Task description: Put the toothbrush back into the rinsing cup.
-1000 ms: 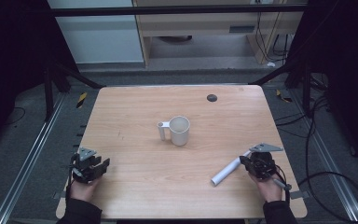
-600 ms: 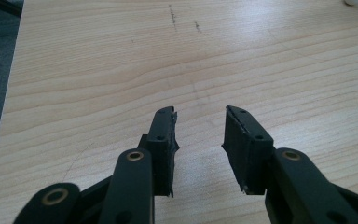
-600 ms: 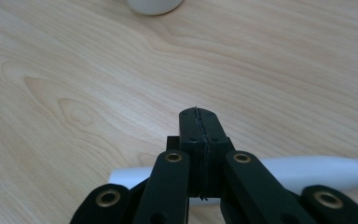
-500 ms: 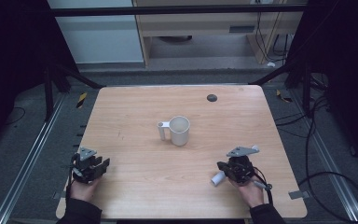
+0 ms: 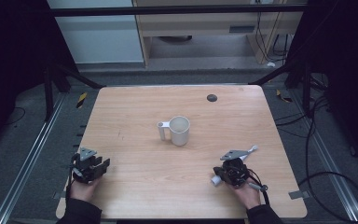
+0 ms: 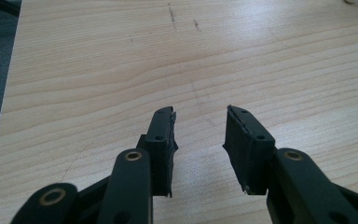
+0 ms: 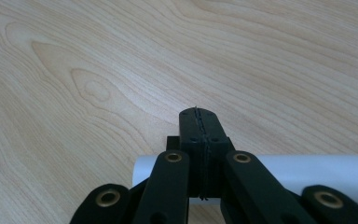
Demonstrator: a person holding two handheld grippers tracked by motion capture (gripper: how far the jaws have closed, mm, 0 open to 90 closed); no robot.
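We hold the right gripper at the near right of the wooden table, its jaws pressed flat together with nothing pinched between them, as the right gripper view shows. A white tube lies on the table directly under that gripper; in the high view its end pokes out at the gripper's left. In the right gripper view the tube runs crosswise beneath the closed jaws, and we cannot tell whether they touch it.

Our left gripper sits at the near left corner of the table, well apart from the tube. In the left gripper view its jaws stand spread with only bare wood between them, and they have just been opening a little.

A white mug stands upright near the middle of the table, handle pointing left. A small dark round spot lies far behind it.
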